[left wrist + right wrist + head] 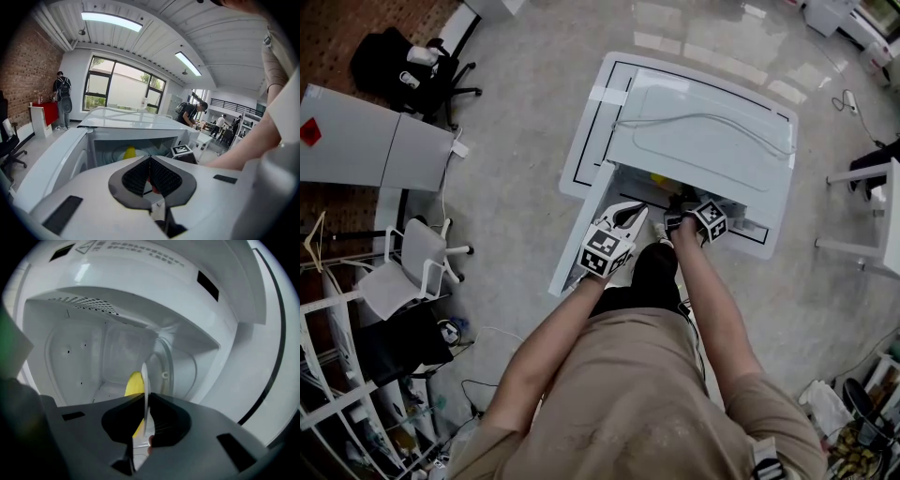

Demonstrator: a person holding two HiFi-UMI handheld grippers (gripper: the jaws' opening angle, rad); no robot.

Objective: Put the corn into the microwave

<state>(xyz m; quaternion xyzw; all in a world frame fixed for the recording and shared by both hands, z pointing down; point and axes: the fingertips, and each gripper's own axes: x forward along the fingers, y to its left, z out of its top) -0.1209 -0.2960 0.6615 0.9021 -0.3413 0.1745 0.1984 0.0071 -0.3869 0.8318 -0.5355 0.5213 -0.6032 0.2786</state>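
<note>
- Right gripper (146, 427): clamped on the rim of a white plate (145, 380), seen edge-on between the pads.
- Corn (133, 386): yellow, on that plate, inside the microwave (117, 301) cavity.
- Best handling, as judged: keep the plate level, set it flat on the cavity floor, loosen only once seated, back out clear of the open door (579, 234).
- Left gripper (151, 174): clenched, nothing held, outside the opening.
- Count: one corn, one plate, one microwave, two grippers.
</note>
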